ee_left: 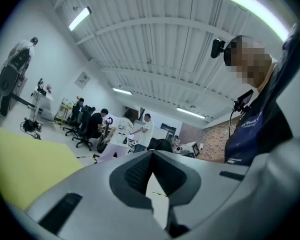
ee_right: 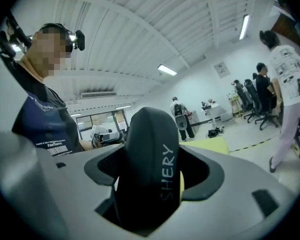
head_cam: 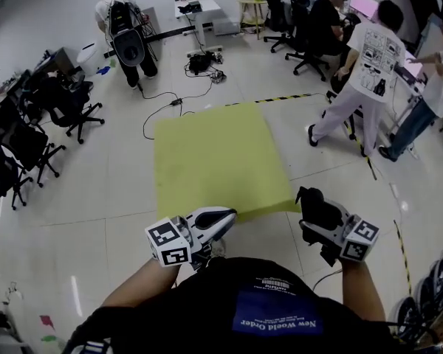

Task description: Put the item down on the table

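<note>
A black, rounded case printed "SHERY" [ee_right: 151, 134] stands upright between the pads of my right gripper [ee_right: 152, 166], which is shut on it. In the head view the same black case [head_cam: 316, 203] sticks out of the right gripper [head_cam: 321, 218], just off the near right corner of the yellow-green table top [head_cam: 218, 157]. My left gripper [head_cam: 215, 217] hovers at the table's near edge, and in its own view the left gripper [ee_left: 151, 156] has its pad tips together with nothing between them. Both grippers are held close to the person's chest.
Several people stand or sit at desks at the back right [head_cam: 369, 57]. Another person with a backpack [head_cam: 125, 32] stands at the back left. Black office chairs [head_cam: 66, 105] line the left side. Cables [head_cam: 173, 102] trail over the floor beyond the table.
</note>
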Motion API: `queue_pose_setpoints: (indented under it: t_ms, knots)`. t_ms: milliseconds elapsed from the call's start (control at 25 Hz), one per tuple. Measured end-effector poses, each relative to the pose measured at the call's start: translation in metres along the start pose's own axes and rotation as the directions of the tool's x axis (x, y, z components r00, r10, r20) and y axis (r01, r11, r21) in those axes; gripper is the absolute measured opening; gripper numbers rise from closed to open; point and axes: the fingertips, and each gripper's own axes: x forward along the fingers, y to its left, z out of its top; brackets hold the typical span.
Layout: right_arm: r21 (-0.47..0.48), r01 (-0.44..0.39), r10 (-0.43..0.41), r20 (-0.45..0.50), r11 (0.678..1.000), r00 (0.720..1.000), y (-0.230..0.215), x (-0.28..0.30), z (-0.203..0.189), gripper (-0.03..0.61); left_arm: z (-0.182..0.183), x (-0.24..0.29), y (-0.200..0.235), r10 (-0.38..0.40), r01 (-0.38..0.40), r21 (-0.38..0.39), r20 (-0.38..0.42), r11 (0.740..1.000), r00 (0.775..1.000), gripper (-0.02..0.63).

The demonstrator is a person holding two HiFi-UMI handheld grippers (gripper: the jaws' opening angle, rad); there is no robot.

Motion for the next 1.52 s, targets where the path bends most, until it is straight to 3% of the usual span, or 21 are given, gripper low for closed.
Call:
queue_pose_setpoints:
  t_ms: [360, 640, 960, 1200, 1400, 1520]
  knots:
    - [-0.06, -0.004, -0.004, -0.127, 0.998, 0.992, -0.055, 0.148, 0.026, 0.328, 0.049, -0.047, 0.138, 0.037, -0.037, 0.028, 0.024, 0.999, 0.999, -0.008]
    - [-0.045, -0.047, 0.041, -0.124, 0.998, 0.991, -0.079, 0.243, 0.044, 0.328, 0.071, -0.069, 0.233, 0.138, -0.138, 0.022, 0.019, 0.99, 0.99, -0.008]
    - [0.023, -0.217, 0.218, -0.137, 0.976, 0.966, -0.102, 0.303, 0.06, 0.328, 0.089, -0.064, 0.269, 0.253, -0.254, 0.008, 0.056, 0.967, 0.966, -0.008]
    - [0.013, -0.311, 0.306, -0.221, 0.95, 0.926, -0.134, 0.32, 0.055, 0.328, 0.082, -0.058, 0.28, 0.376, -0.375, -0.024, 0.074, 0.927, 0.924, -0.008]
    - [-0.055, -0.341, 0.31, -0.302, 0.939, 0.902, -0.167, 0.345, 0.055, 0.328, 0.085, -0.055, 0.292, 0.435, -0.434, -0.029, 0.079, 0.9, 0.897, -0.008]
    - [-0.131, -0.316, 0.246, -0.381, 0.94, 0.891, -0.195, 0.368, 0.05, 0.328, 0.084, -0.053, 0.307, 0.445, -0.445, -0.014, 0.07, 0.895, 0.893, -0.008]
